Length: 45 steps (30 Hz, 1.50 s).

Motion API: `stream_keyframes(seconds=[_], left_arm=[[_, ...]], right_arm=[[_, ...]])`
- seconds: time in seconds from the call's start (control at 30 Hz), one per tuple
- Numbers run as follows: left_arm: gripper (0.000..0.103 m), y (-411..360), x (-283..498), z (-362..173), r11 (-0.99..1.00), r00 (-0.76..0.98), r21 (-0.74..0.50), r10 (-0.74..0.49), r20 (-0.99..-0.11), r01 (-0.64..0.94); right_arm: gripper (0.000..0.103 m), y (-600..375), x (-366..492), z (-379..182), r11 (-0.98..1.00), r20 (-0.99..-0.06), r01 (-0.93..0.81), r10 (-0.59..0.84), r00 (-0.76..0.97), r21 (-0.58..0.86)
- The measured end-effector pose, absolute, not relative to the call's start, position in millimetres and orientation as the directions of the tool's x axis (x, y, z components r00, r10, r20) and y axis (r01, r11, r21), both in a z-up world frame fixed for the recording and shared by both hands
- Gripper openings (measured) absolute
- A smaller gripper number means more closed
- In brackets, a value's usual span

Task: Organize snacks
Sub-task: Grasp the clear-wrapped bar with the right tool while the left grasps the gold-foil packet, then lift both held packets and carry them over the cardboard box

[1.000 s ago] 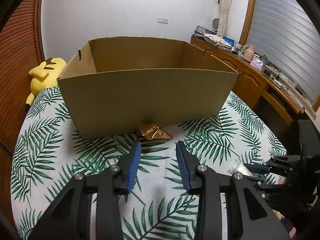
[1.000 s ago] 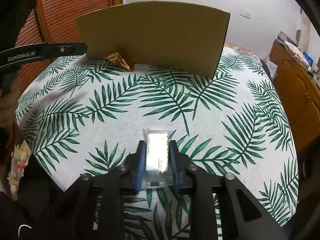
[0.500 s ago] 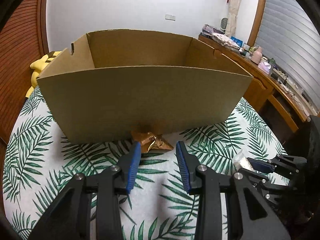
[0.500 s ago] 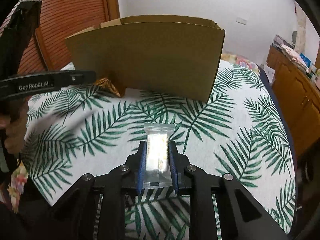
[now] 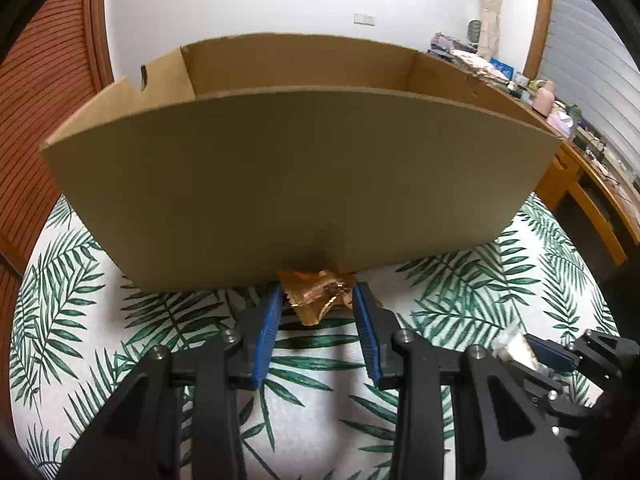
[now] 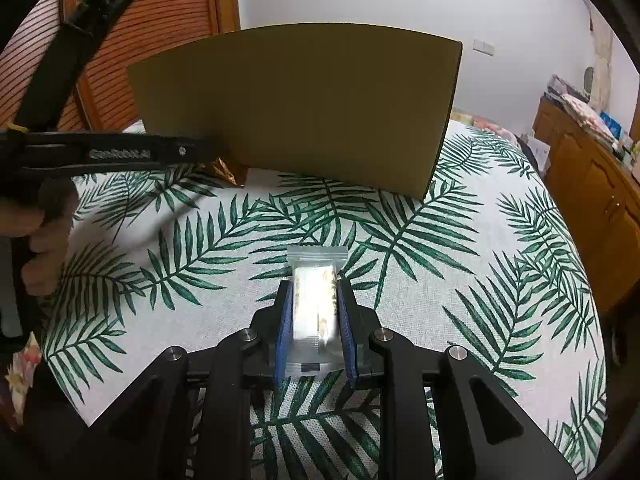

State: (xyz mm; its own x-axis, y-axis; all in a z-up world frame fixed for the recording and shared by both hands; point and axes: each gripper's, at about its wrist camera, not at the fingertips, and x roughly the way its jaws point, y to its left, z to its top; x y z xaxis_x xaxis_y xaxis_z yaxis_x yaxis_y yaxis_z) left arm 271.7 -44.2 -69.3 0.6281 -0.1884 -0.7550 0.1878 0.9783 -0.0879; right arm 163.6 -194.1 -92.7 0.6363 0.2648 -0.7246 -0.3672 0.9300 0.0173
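Observation:
A crumpled gold snack wrapper point(image 5: 320, 296) lies on the leaf-print tablecloth against the front wall of an open cardboard box point(image 5: 300, 184). My left gripper point(image 5: 318, 294) is open, and its blue fingertips flank the wrapper without pressing it. In the right wrist view the same gripper point(image 6: 120, 152) reaches in from the left toward the gold wrapper point(image 6: 226, 170) at the foot of the box point(image 6: 296, 108). My right gripper point(image 6: 314, 284) is shut on a clear packet with a pale snack point(image 6: 314, 308), just above the cloth. The box's inside floor is hidden.
The round table point(image 6: 500, 280) drops off at its right and near edges. A wooden cabinet point(image 6: 592, 184) with clutter stands to the right, and an orange slatted door point(image 5: 36, 92) to the left. A person's hand point(image 6: 40, 236) holds the left gripper's handle.
My left gripper has moved forward and down toward the box, so its fingertips now flank the gold wrapper. The right gripper has kept its hold on the packet and barely moved.

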Motion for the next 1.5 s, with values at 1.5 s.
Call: stream_keyframes(seconds=[1.5], left_arm=[[0.002, -31, 216, 24, 0.927, 0.753, -0.171, -0.37, -0.545, 0.333]], right_arm=[[0.02, -188, 157, -18, 0.924, -0.613, -0.381, 0.321, 0.722, 0.035]])
